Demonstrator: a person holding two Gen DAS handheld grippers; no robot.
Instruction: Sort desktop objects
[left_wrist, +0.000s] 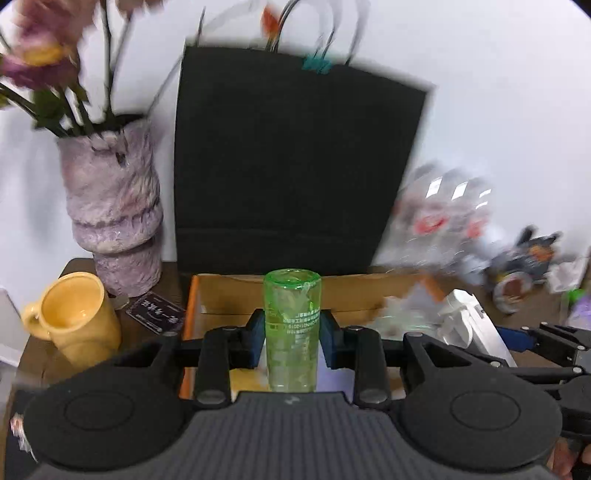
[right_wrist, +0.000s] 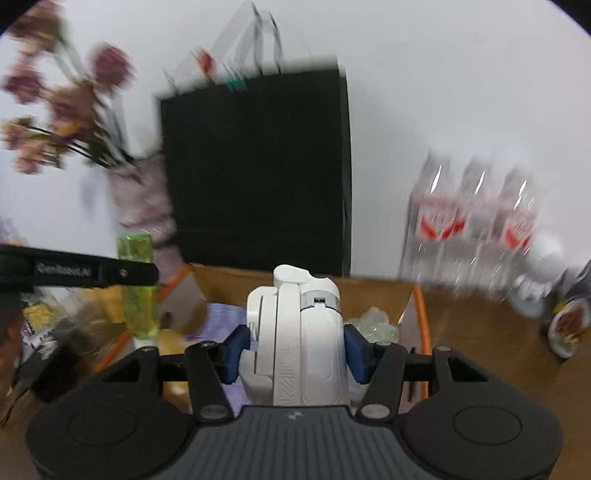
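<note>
While both grippers hold their loads, a cardboard box (left_wrist: 332, 291) sits just beyond them at frame centre.

At the lower centre of the left wrist view, the left gripper (left_wrist: 291, 338) has its blue pads pressed on either side of an upright green transparent tube (left_wrist: 291, 332). The right gripper (right_wrist: 297, 349), lower centre of its own view, clamps a white folding device (right_wrist: 299, 332) the same way. Behind the box stands a black paper bag (left_wrist: 295, 166); a yellow mug (left_wrist: 74, 317) and a fuzzy purple vase (left_wrist: 114, 206) occupy the left side, blurred bottles (right_wrist: 476, 221) the right.
</note>
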